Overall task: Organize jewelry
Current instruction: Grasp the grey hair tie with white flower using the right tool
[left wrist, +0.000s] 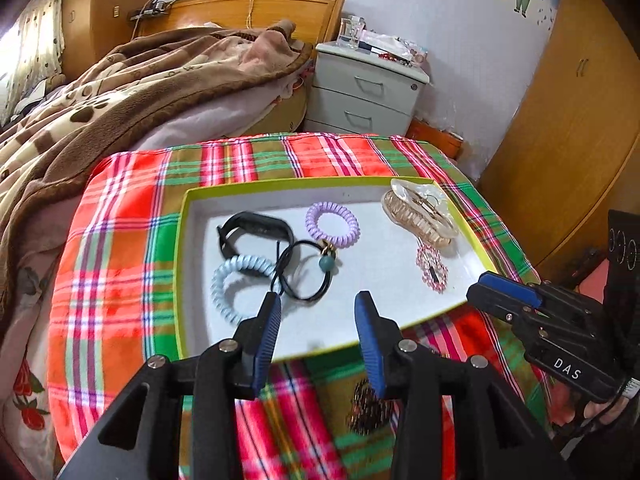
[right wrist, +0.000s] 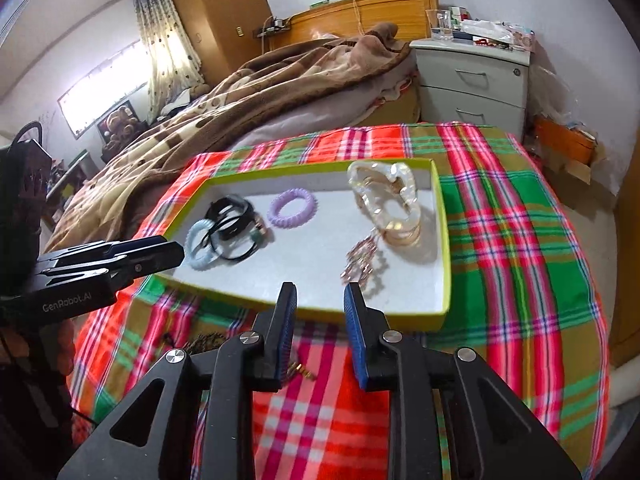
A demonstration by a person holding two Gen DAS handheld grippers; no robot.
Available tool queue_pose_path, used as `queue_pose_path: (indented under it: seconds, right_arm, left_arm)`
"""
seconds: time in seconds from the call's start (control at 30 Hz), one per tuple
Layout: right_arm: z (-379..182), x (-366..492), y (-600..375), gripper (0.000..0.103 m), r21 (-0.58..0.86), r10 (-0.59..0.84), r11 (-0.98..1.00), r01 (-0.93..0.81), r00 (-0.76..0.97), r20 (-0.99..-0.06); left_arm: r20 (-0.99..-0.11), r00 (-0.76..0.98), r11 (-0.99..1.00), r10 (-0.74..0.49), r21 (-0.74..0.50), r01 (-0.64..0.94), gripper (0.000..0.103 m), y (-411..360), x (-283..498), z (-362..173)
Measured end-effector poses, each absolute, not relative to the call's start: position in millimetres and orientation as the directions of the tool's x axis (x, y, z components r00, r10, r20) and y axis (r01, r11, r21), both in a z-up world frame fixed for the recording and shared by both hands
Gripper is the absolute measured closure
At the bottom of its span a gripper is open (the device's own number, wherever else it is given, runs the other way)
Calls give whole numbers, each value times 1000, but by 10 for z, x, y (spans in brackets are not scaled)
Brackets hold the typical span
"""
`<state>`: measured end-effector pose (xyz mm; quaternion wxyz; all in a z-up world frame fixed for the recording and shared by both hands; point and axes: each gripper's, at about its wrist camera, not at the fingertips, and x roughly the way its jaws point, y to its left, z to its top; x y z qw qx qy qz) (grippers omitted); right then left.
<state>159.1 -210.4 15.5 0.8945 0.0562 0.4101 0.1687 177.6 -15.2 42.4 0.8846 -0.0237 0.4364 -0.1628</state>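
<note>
A shallow white tray with a lime rim (left wrist: 184,216) (right wrist: 444,240) sits on a plaid cloth. In it lie a black band (left wrist: 256,226) (right wrist: 228,206), a light blue coil tie (left wrist: 236,280) (right wrist: 200,250), a black elastic with a teal bead (left wrist: 316,272) (right wrist: 240,240), a purple coil tie (left wrist: 332,220) (right wrist: 292,206), a pearly claw clip (left wrist: 420,212) (right wrist: 388,200) and a pink beaded piece (left wrist: 432,268) (right wrist: 364,264). My left gripper (left wrist: 318,304) (right wrist: 176,252) is open and empty above the tray's near edge. My right gripper (right wrist: 318,296) (left wrist: 486,282) is open and empty at the near rim. A dark, brownish piece (left wrist: 368,404) (right wrist: 204,344) lies on the cloth in front of the tray.
The plaid cloth (left wrist: 120,260) (right wrist: 520,260) covers a raised surface. A bed with a brown blanket (left wrist: 120,92) (right wrist: 260,96) lies behind. A grey nightstand (left wrist: 368,88) (right wrist: 476,80) stands at the back. A wooden wardrobe (left wrist: 560,120) is at right.
</note>
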Motion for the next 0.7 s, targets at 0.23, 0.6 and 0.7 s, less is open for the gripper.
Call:
queue_pose_path:
  seconds: [0.23,0.6,0.7]
  right_arm:
    - [73,1403,-1965,78,239,375,924,-297,591,-714]
    - [-4,1240,-1594,78,215,442,875,-433,539,-717]
    - [-60,1274,-1483,78,183,431,868,-462,518,-739]
  left_arm:
    - [-759,572,949,-310,-211,235,63,35,1532,397]
    - [-781,557,959,-283,-225,172,63,287,1276,223]
    - [-783,553,959,-284,-231,166,63,312,1255,195]
